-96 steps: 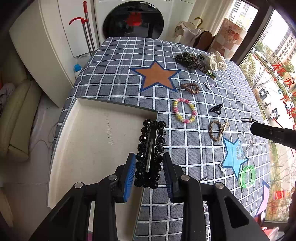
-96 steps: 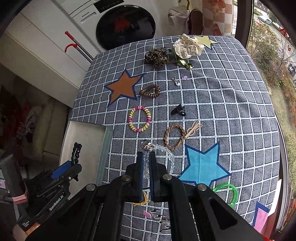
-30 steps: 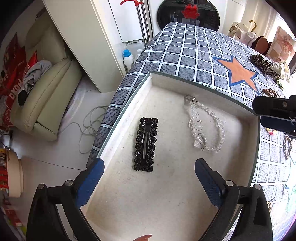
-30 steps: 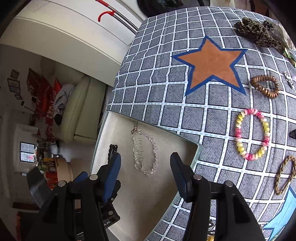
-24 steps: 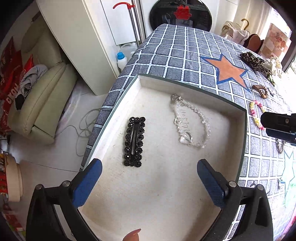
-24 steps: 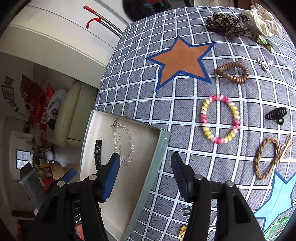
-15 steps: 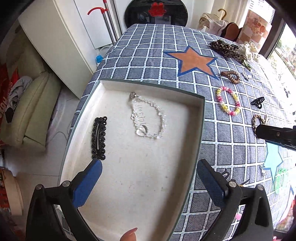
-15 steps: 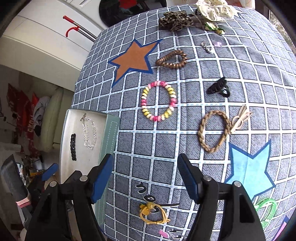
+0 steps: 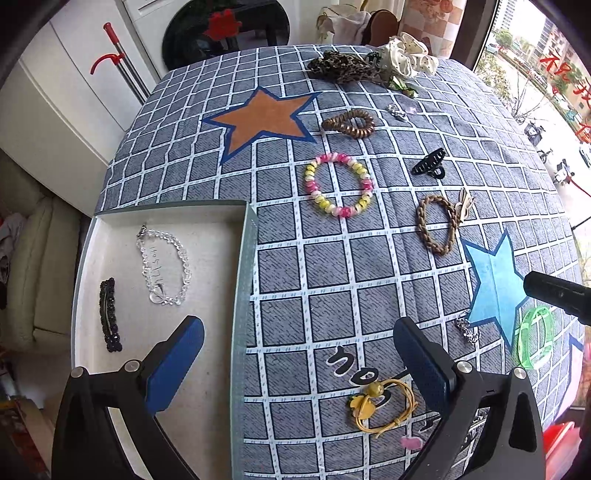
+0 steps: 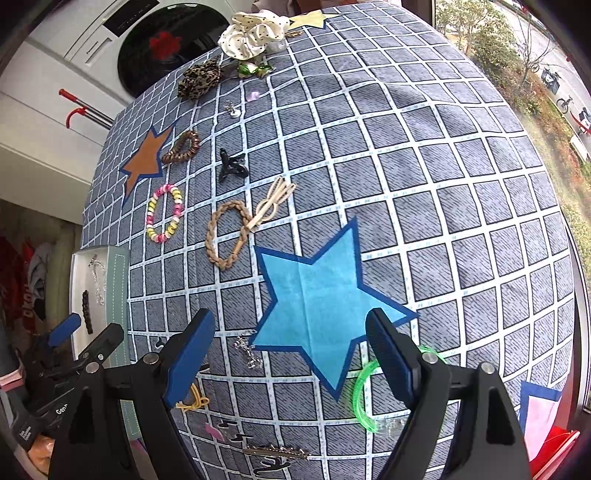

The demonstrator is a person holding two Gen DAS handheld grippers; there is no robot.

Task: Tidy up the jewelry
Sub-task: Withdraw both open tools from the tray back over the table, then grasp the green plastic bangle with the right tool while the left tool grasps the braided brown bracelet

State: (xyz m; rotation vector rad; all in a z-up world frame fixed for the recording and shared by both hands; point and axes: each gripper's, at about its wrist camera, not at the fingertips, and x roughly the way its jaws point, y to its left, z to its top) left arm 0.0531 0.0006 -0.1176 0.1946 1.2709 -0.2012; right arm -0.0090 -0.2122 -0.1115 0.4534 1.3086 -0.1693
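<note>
A shallow cream tray [image 9: 243, 258] at the table's left edge holds a black beaded hair clip [image 9: 109, 314] and a clear crystal bracelet [image 9: 162, 266]. My left gripper [image 9: 295, 362] is open and empty above the tray's right rim. My right gripper [image 10: 291, 354] is open and empty over the blue star [image 10: 317, 291], with a green bangle [image 10: 360, 398] beside its right finger. On the cloth lie a pink-yellow bead bracelet [image 9: 338, 184], a braided brown bracelet [image 9: 434, 225], a black claw clip [image 9: 428, 168], a yellow cord bracelet [image 9: 380, 406] and a small silver chain [image 10: 249, 352].
A brown coil hair tie [image 9: 349, 123], a leopard scrunchie [image 9: 343, 68] and a white scrunchie [image 9: 410, 55] lie at the far side. A gold hair pin [image 10: 277, 450] lies near the front edge. A washing machine [image 9: 225, 33] stands behind the table.
Both grippers let go of the clip and the crystal bracelet in the tray, opened wide, and swung right over the cloth; the right one now hovers over the blue star.
</note>
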